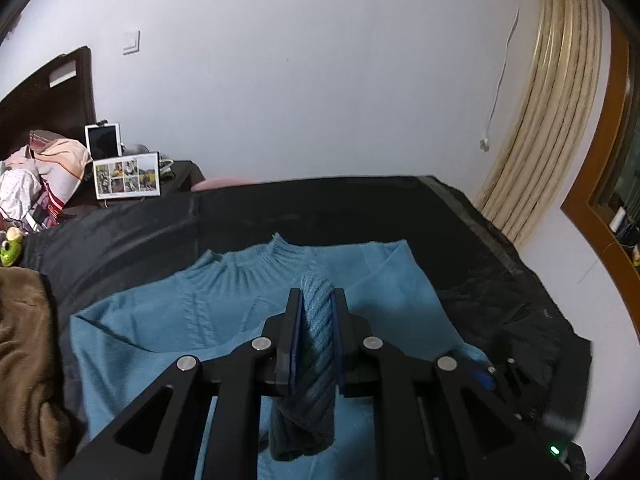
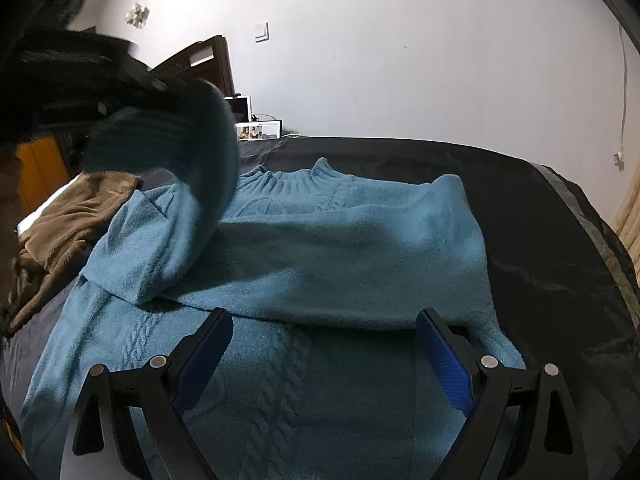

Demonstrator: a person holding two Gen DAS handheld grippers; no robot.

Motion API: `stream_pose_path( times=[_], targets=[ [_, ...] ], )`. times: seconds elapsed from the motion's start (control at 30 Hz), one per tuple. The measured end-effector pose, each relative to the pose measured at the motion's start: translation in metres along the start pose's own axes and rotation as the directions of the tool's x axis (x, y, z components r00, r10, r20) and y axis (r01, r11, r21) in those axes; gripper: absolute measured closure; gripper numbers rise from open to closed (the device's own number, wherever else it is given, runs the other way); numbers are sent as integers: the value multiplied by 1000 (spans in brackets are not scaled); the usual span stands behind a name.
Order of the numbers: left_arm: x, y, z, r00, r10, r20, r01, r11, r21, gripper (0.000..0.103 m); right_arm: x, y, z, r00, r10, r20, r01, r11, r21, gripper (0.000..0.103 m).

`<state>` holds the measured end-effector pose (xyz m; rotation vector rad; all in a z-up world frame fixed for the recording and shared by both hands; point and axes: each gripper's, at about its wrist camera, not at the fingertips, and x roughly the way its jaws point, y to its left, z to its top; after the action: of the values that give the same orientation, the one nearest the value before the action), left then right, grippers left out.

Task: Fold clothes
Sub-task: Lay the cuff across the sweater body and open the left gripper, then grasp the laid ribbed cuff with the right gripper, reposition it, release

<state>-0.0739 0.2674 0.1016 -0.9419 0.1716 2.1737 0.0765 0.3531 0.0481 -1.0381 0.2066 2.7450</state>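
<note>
A plain white wall (image 1: pixel 320 80) fills the back of the room, evenly lit, with a pale switch plate (image 1: pixel 131 42) set high on it. A thin white cable (image 1: pixel 505 60) runs down the wall to a plug (image 1: pixel 485 143). Beige pleated curtains (image 1: pixel 540 128) hang at the right beside a brown wooden frame (image 1: pixel 608 168). A dark wooden headboard (image 1: pixel 52 92) stands at the left, with heaped bedding (image 1: pixel 52 168) below it. Beside the bedding, a tablet (image 1: pixel 103 141) stands upright behind a photo frame (image 1: pixel 126 176). A black sheet (image 1: pixel 320 212) covers the bed in front. A brown blanket (image 1: pixel 24 340) lies bunched at its left edge.
</note>
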Motion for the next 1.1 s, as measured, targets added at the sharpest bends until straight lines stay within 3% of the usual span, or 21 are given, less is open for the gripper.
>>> stream_pose_path(
  times=[0.1,0.23,0.3,0.37,0.43,0.47,0.73,0.87,0.97,1.1],
  targets=[
    [23,-3,-5,998,-23,-53,22,1000,-15,87,-1,-7,0,1000,-8,6,8,1000,30,8],
    [45,-7,-13,988,-82,-130,79,996,-27,78,-1,-21,0,1000,-16,6,15,996,92,8],
    [47,-8,-15,981,-129,-147,126,992,-33,68,-1,-26,0,1000,-25,7,24,993,114,8],
    [45,-8,-16,979,-145,-142,141,989,-34,44,0,-28,0,1000,-21,3,21,992,124,8],
    [39,-5,-16,980,-152,-126,148,988,-42,28,2,-29,0,1000,-16,-5,16,991,131,8],
    [36,-3,-16,982,-150,-114,146,988,-48,25,3,-29,0,1000,-12,-10,13,991,132,8],
    [17,37,-29,991,-90,-98,79,991,-106,25,8,-42,-3,1000,13,-16,-9,982,189,8],
    [7,69,-52,995,9,-96,-20,993,-120,25,8,-56,-4,1000,15,-8,-12,968,252,8],
    [4,91,-65,994,24,-103,-40,987,-158,25,9,-66,-4,1000,27,-4,-24,955,294,8],
    [3,114,-77,991,78,-107,-95,981,-168,25,16,-58,2,999,9,-50,2,976,218,8]
  ],
)
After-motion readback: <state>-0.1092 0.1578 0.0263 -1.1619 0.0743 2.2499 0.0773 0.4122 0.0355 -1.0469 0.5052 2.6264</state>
